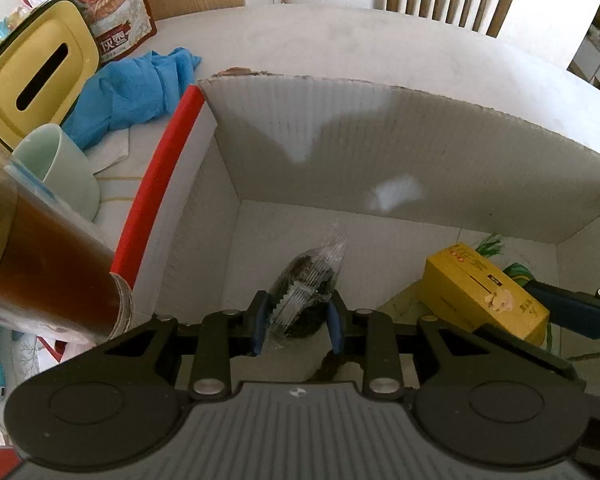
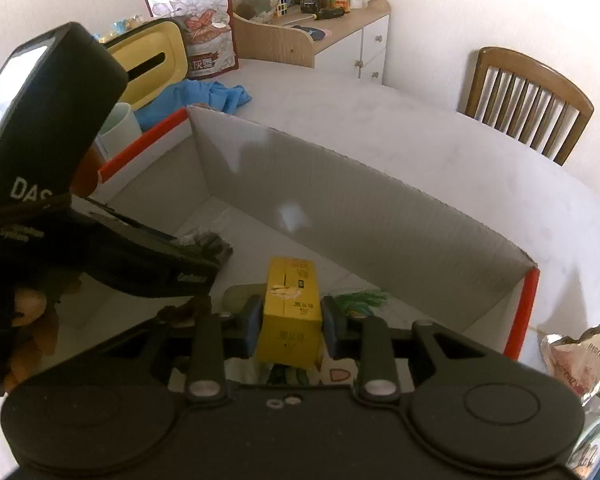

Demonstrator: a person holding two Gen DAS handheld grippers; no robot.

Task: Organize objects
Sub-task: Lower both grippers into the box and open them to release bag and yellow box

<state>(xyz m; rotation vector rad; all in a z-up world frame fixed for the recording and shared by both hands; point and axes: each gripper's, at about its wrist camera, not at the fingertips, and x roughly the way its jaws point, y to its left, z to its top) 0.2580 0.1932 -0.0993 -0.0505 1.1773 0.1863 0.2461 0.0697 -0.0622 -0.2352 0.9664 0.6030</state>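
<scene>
**Li:** Inside the white cardboard box (image 1: 440,152) both grippers point downward. The left gripper (image 1: 298,322) has its jaws only a little apart, and a dark snack in a clear wrapper (image 1: 308,280) sits between the blue pads (image 1: 260,320). The wrapper touches both pads, so I say it is held.

**Ana:** Can you read what the snack is?

**Li:** No. The plastic is shiny and crumpled, and the lower part is hidden behind the gripper body.

**Ana:** And the right gripper (image 2: 288,322)?

**Li:** Its jaws are also narrowly open and closed on a small yellow box (image 2: 290,312). The pads press its two sides. The bottom of this box is cut off by the gripper, so whether it rests on the floor of the cardboard box I cannot tell. From the left wrist view the same box lies low at the right side, with something green (image 1: 518,270) partly hidden behind it.

**Ana:** What stands outside?

**Li:** On the table (image 1: 380,40), to the left of the red edge (image 1: 160,176), there is a blue cloth (image 1: 136,88), a yellow tissue holder (image 1: 36,76), a pale green cup (image 1: 60,168) and a container of brown liquid (image 1: 40,264), cut off by the frame. Its top is not visible. In the right wrist view, the body of the left gripper covers much of the left side.
</scene>
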